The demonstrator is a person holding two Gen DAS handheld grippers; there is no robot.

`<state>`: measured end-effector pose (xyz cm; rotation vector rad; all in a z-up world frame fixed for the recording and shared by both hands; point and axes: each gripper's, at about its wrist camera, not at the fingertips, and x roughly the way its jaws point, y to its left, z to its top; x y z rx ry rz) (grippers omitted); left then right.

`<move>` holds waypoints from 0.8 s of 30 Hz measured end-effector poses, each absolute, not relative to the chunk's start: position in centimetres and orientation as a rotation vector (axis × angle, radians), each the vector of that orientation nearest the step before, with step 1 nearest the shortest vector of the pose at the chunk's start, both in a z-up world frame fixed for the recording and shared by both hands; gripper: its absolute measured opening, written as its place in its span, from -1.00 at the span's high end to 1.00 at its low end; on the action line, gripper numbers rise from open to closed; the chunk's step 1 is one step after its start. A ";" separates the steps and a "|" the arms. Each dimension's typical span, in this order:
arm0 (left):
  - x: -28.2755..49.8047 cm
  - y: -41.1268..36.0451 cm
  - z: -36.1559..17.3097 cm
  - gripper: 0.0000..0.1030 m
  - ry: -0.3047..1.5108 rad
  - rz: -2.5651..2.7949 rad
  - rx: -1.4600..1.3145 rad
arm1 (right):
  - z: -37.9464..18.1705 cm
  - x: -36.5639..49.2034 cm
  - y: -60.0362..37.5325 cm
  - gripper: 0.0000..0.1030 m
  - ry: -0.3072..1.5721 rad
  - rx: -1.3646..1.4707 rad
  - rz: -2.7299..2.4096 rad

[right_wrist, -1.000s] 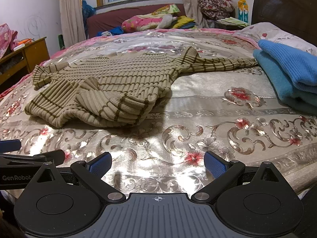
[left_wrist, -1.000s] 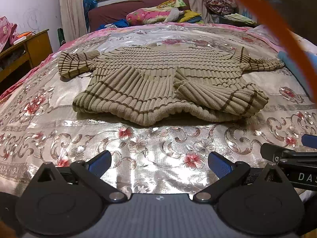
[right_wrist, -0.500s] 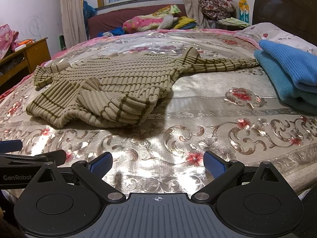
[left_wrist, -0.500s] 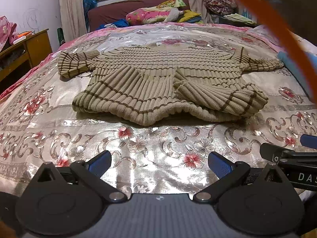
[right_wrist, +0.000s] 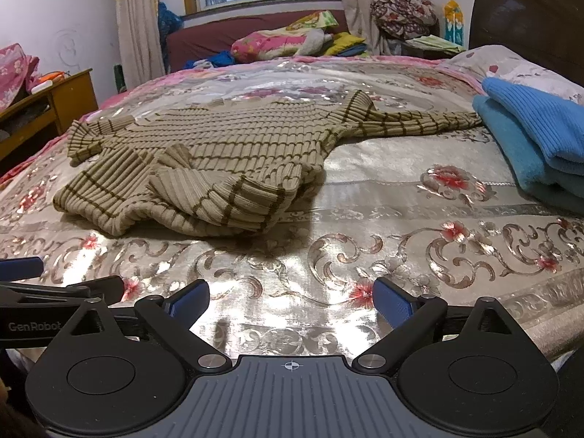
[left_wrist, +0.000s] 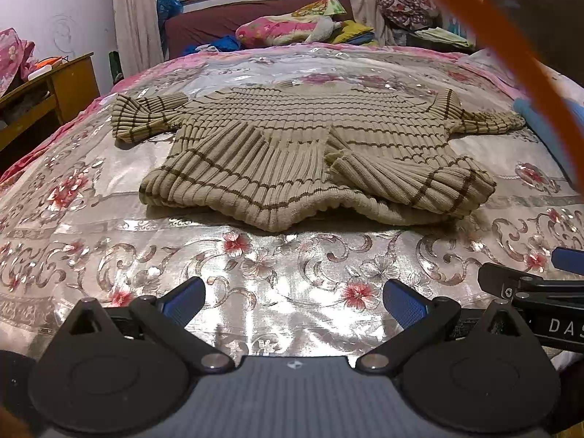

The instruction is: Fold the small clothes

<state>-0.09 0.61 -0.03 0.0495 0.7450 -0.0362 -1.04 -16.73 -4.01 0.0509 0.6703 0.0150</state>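
A tan ribbed sweater with brown stripes (left_wrist: 310, 153) lies on the bed, its hem folded up over the body and both sleeves spread outward. It also shows in the right wrist view (right_wrist: 219, 160), left of centre. My left gripper (left_wrist: 292, 297) is open and empty, hovering over the bedspread in front of the sweater's near edge. My right gripper (right_wrist: 292, 297) is open and empty, over the bedspread to the right of the sweater. Each gripper's fingers show at the other view's side edge.
A shiny floral bedspread (right_wrist: 401, 241) covers the bed. Folded blue clothes (right_wrist: 533, 142) lie at the right near the sleeve end. A wooden desk (left_wrist: 47, 91) stands left of the bed. A headboard (right_wrist: 529, 11) is at the right, a cluttered sofa (right_wrist: 284, 36) behind.
Both grippers stay open and almost still; the right view has shifted slightly. The sweater has not moved.
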 end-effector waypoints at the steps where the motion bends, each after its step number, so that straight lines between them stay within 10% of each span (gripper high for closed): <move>1: -0.1 0.7 0.0 -1.00 0.744 -0.035 0.049 | -4.0 -1.0 -16.8 -0.86 0.670 0.051 0.015; 24: 0.7 2.1 0.5 -1.00 0.750 0.005 0.002 | -2.9 0.1 -15.1 -0.76 0.654 0.008 0.062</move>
